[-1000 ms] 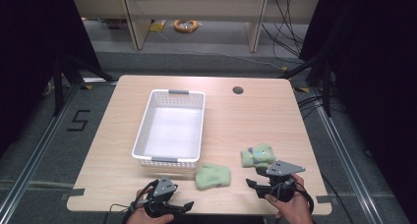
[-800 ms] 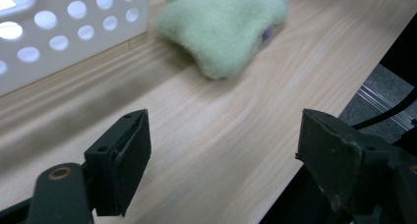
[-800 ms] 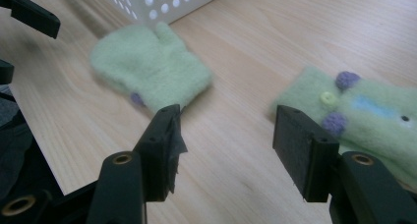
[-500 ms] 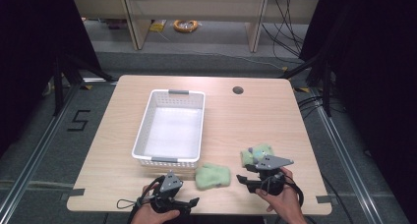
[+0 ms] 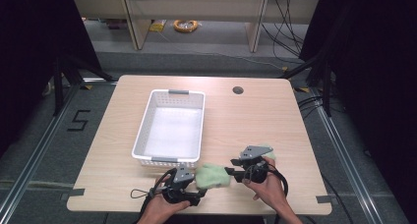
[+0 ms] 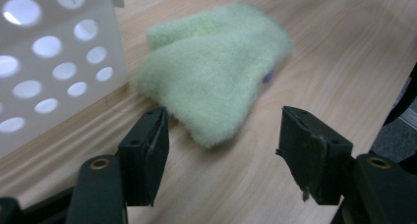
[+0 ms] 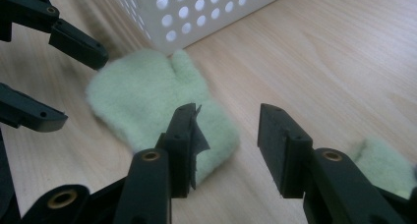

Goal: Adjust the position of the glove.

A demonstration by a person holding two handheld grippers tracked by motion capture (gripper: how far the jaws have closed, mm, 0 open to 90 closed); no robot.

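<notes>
second mitten [image 5: 268,150] half hidden behind right tongs [image 5: 231,172]

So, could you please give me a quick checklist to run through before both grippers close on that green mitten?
1. Green mitten flat on the table: ok.
2. Left gripper lined up on the mitten: ok; its jaws have just been closing, with the mitten's tip between them, untouched.
3. Right gripper on the mitten's end: not ok; its jaws have just been closing, yet only one jaw overlaps the mitten.
4. White basket clear inside: ok.
5. Second mitten out of the way: cannot tell.
</notes>
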